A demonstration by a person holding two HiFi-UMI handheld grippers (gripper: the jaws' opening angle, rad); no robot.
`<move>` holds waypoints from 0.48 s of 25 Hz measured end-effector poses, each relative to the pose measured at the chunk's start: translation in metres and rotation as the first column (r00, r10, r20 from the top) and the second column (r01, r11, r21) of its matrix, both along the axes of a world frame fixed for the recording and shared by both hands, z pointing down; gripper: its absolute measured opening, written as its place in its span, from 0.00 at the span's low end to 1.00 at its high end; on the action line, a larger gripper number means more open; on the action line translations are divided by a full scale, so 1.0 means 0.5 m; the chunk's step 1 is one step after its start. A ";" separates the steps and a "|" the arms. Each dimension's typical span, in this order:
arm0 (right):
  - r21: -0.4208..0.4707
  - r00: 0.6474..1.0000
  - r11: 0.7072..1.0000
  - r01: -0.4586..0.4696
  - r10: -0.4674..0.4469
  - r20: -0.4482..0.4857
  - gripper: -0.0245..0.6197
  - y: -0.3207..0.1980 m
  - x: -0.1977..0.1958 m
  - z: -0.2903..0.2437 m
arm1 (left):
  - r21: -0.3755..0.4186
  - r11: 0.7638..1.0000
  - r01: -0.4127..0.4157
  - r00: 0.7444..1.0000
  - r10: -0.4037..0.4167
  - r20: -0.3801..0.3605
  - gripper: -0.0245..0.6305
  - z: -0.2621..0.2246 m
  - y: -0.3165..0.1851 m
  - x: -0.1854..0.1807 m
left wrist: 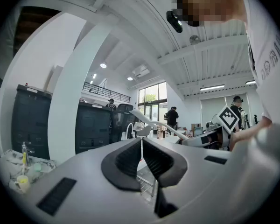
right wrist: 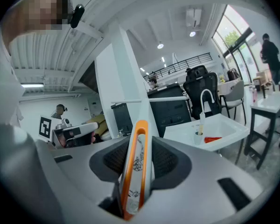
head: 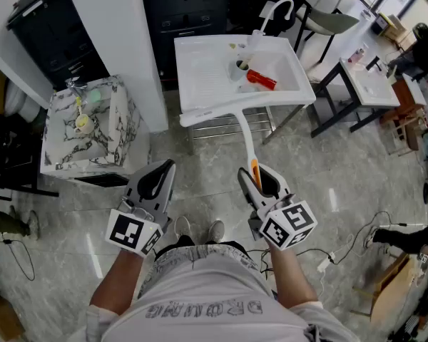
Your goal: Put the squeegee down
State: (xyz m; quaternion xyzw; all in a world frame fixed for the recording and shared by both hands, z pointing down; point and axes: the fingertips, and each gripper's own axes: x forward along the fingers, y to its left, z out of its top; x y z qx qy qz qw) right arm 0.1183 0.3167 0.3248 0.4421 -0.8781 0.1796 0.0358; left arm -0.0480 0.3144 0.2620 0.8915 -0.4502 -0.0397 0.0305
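Squeegee: white plastic squeegee with a long thin neck and an orange-rimmed grip (head: 244,130). Its grip end sits in the right claw and its wide blade bar lies ahead of that claw, at the near rim of the sink. I cannot tell whether the bar touches the rim.
Right claw: the right claw (head: 255,180) is clamped on the orange-rimmed grip, pads on its two flat sides, tipped slightly downward.
Left claw: the left claw (head: 161,177) is level, jaws together with only a slit between them and nothing inside, apart to the left of the right claw.
Handling: probably light and stiff, not fragile. The plastic is smooth and the blade's weight sits far ahead of the pads, so it may twist in the grip. The grip is the sound place to hold; the neck looks too thin.
Edges: a white rectangular plastic sink on a metal frame (head: 203,63) stands ahead of the right claw. Across its basin are a curved white tap (head: 274,13), a small cup (head: 241,68) and a red object (head: 261,80).
Room: the near half of the basin looks free for the blade. Pale stone floor (head: 328,177) lies open below and to the right of the right claw. A grey-veined marble washstand (head: 121,130) stands ahead and left of the left claw.
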 end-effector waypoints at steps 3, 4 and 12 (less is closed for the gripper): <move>0.002 1.000 1.000 0.003 -0.003 0.000 0.25 -0.002 -0.001 -0.001 | -0.001 1.000 0.001 1.000 -0.001 0.001 0.07 0.000 -0.002 -0.001; 0.004 1.000 1.000 0.002 -0.002 0.001 0.25 -0.003 -0.002 -0.002 | 0.000 1.000 0.000 1.000 0.000 0.001 0.07 0.000 -0.002 -0.001; 0.010 1.000 1.000 0.001 -0.001 0.010 0.25 -0.010 0.000 -0.004 | -0.001 1.000 -0.004 1.000 0.004 0.004 0.07 0.001 -0.006 0.004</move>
